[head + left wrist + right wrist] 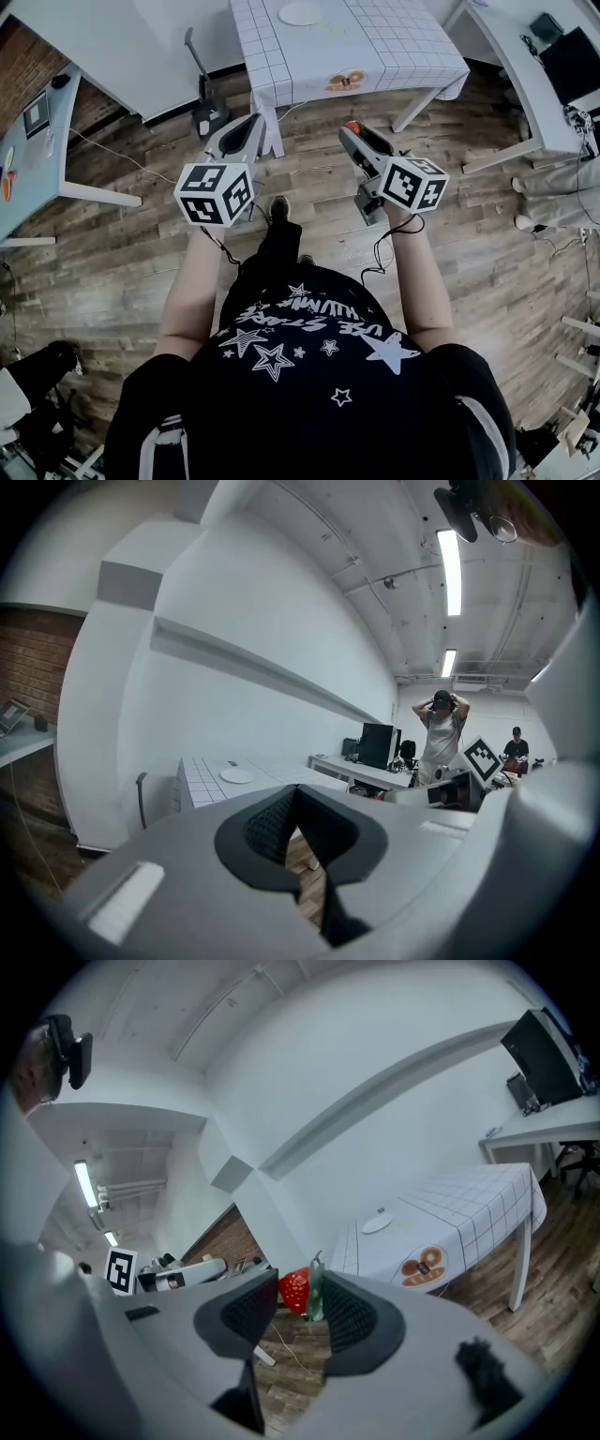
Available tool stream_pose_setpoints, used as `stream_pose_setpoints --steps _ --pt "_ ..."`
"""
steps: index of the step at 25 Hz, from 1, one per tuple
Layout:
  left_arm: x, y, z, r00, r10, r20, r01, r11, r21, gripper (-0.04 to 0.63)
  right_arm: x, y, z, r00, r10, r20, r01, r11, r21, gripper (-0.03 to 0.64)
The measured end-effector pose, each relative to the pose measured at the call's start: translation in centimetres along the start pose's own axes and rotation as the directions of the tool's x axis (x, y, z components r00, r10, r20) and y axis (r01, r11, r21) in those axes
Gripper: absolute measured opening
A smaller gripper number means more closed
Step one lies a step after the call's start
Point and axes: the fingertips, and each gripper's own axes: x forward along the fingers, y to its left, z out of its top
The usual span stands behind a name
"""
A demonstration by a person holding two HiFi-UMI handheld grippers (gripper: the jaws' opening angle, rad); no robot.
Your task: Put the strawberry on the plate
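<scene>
Head view: left gripper and right gripper both short of the checked table, above the wood floor; strawberry is a red spot at the right gripper's tip, off the table; plate lies on the table's far part.
Left gripper view: jaws pressed together, nothing between.
Right gripper view: jaws pinching the strawberry; bright red body, green leafy cap against one pad; table well beyond it.
</scene>
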Motion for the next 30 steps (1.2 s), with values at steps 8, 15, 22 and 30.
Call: stream_pose_setpoints --steps 8,15,22,30 --pt "6.7 4.2 1.4 0.999 -0.054 0.002 0.054 0.998 -0.010 0.008 4.5 -3.8 3.1 0.998 -0.058 0.023 0.059 0.998 -0.015 0.160" --pt "11.9 7.5 1.6 0.997 -0.079 -0.022 0.078 0.996 -0.034 0.008 9.4 -7.3 6.2 0.996 -0.081 0.033 0.081 0.997 -0.006 0.160" --pt "16.3 11.5 2.0 0.993 -0.103 -0.051 0.100 0.993 -0.057 0.008 14.0 -9.6 8.1 0.993 -0.113 0.019 0.113 0.994 0.005 0.160" --pt "19.7 14.7 3.0 0.990 -0.132 -0.041 0.129 0.990 -0.063 0.008 17.9 -11.4 10.1 0.990 -0.141 0.032 0.141 0.990 -0.006 0.160"
